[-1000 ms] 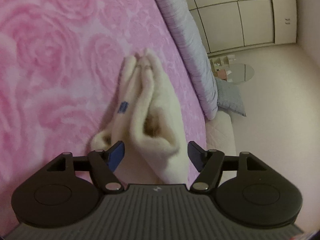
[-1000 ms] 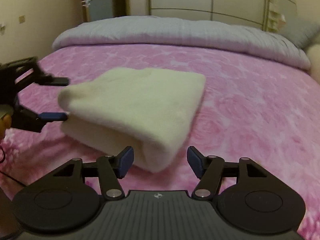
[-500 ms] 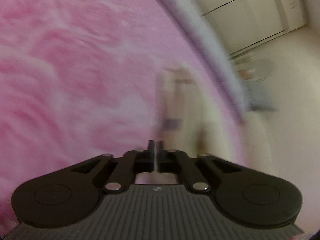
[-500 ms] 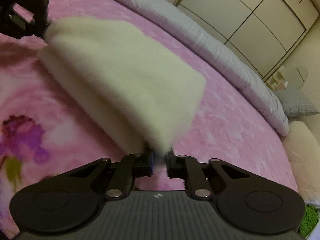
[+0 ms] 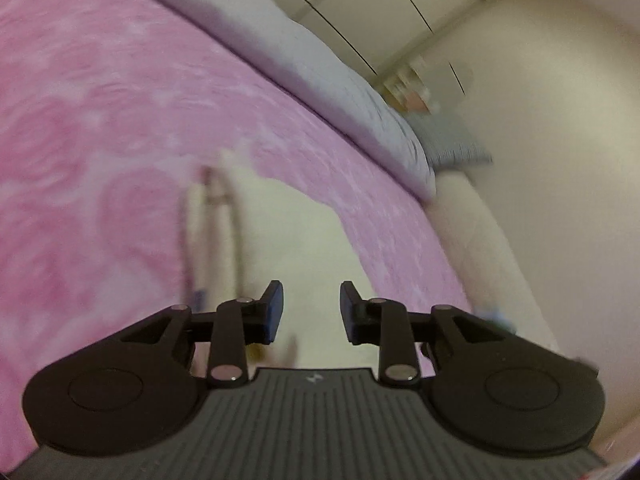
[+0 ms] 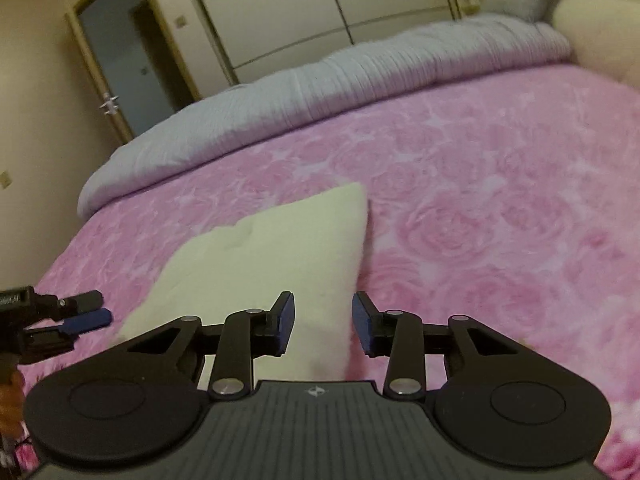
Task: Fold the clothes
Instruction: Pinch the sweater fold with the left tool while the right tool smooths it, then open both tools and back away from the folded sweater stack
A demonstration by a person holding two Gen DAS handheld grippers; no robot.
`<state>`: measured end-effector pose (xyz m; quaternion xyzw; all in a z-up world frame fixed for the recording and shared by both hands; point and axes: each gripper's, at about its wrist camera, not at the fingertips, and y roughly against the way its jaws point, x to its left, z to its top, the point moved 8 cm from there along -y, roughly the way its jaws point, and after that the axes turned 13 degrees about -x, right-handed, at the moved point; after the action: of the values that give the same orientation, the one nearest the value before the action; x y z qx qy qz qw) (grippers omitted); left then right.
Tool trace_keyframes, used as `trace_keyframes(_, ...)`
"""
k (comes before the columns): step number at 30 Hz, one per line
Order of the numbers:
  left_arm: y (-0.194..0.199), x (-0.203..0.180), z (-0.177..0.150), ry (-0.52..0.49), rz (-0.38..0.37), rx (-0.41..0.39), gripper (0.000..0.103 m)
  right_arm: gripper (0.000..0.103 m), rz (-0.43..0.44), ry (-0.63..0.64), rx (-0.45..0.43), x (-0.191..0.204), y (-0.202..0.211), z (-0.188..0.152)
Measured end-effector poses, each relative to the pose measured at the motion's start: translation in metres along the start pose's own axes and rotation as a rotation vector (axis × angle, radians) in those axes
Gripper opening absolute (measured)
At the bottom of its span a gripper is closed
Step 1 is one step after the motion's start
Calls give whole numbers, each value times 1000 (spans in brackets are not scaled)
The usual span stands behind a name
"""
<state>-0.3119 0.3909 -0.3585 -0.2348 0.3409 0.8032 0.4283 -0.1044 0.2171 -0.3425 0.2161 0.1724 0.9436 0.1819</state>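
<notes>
A folded cream fleece garment [image 6: 272, 256] lies flat on the pink rose-patterned bedspread [image 6: 500, 208]. My right gripper [image 6: 324, 320] is open at the garment's near edge, and nothing sits between its blue pads. In the blurred left wrist view the same garment [image 5: 288, 240] stretches ahead of my left gripper [image 5: 311, 312], which is open just above its near end. The left gripper [image 6: 90, 308] also shows at the far left of the right wrist view, beside the garment's left corner and apart from it.
A rolled grey duvet [image 6: 320, 96] runs along the far side of the bed. Behind it stand cream wardrobe doors [image 6: 304, 8] and a doorway [image 6: 120, 60]. A cream padded cushion [image 6: 600, 28] and a grey pillow [image 5: 452, 140] sit at the bed's end.
Half a second ago both grippers were shut on the garment's edge. Both have let go and opened, and the garment now rests flat on the bedspread, turned from how it lay before.
</notes>
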Motion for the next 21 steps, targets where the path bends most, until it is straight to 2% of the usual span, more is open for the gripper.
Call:
trace_keyframes(2, -21, 1, -1, -72, 38, 26, 10, 35, -27, -9, 6, 1, -14, -5)
trace_keyframes(4, -18, 5, -9, -99, 49, 27, 4, 29, -53, -44, 16, -1, -25, -14)
trace_keyframes(6, -13, 10, -17, -123, 58, 27, 4, 27, -51, -69, 21, 0, -28, -28)
trace_keyframes(12, 0, 23, -41, -195, 86, 26, 8, 27, -23, 148, -13, 9, -26, -48)
trace_keyframes(15, -1, 16, -39, -225, 123, 17, 8, 27, -49, 252, -42, 12, -32, -55)
trace_keyframes(19, 10, -2, -32, -248, 186, 14, 6, 28, -84, 198, 4, 13, -27, -37)
trace_keyframes(21, 20, -15, -32, -265, 193, 7, 18, 28, -76, 175, -16, 18, -11, -28)
